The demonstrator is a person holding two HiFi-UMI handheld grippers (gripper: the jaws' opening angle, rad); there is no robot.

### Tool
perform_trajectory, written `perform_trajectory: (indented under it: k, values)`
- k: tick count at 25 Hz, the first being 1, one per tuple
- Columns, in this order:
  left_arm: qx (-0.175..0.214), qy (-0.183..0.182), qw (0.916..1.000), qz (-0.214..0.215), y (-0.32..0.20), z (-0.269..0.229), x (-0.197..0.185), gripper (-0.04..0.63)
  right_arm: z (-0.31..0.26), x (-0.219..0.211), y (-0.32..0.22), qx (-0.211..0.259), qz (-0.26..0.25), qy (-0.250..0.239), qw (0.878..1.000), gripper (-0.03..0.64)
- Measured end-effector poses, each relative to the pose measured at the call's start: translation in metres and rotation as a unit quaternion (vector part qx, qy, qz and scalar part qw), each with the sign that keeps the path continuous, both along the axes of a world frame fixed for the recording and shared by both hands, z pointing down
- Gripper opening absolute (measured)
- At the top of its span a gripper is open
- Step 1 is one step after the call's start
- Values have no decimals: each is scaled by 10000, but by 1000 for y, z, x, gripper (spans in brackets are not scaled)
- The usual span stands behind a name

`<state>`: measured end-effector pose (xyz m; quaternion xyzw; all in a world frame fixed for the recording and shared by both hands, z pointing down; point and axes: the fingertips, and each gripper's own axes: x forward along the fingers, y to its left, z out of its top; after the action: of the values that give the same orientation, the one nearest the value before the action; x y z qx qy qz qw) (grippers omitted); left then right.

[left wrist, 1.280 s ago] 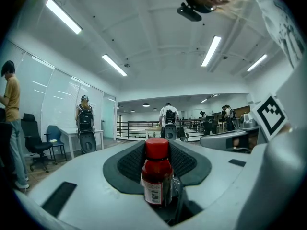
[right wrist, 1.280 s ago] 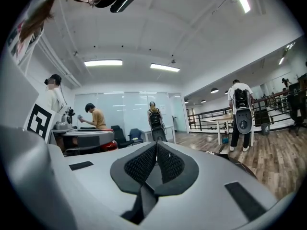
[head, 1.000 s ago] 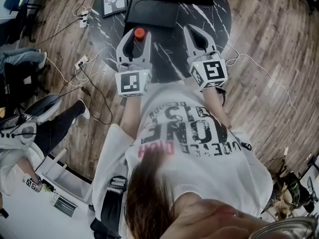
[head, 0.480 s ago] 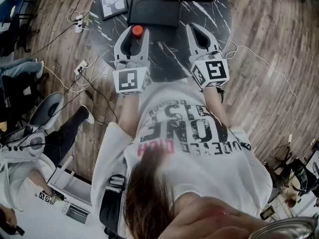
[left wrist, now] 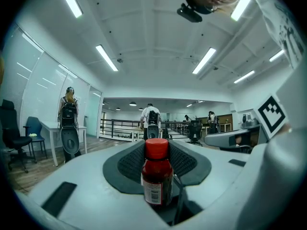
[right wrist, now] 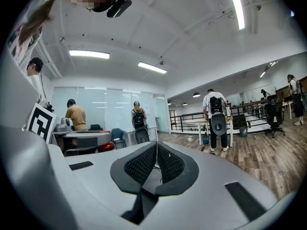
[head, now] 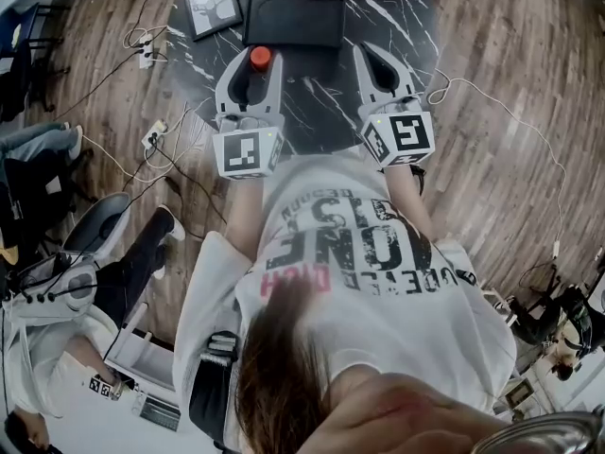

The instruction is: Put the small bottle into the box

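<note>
Our left gripper (head: 253, 64) has its jaws part-way apart and clamped on the small bottle (left wrist: 157, 176). The ribbed dark pads (left wrist: 128, 164) press its sides, and it stands upright between them with its red cap above the pads and a barcode label facing back toward the camera. Our right gripper (head: 376, 57) sits level beside the left one and well apart from it. Its own pads (right wrist: 139, 164) meet at the tips with nothing between them. Both grippers hang over the dark marbled round table (head: 321, 107). Just beyond the left fingertips, a little toward the right gripper's side, the flat black box (head: 293, 22) lies on that table, apart from the bottle. Farther out on the outer side of the left fingertips, a framed picture (head: 210, 5) lies near the table's edge. Past the table lies a wooden floor (head: 501, 121) with loose cables.
</note>
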<state>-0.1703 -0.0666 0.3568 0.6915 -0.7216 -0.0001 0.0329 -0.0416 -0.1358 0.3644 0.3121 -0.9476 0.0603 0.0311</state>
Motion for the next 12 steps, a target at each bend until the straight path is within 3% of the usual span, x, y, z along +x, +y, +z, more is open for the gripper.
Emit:
perform_trajectory:
  k: [12]
  values:
    - [132,-105,9996,205,-6,-9,-10,147,-1,1,3,43,239,26,9997,3]
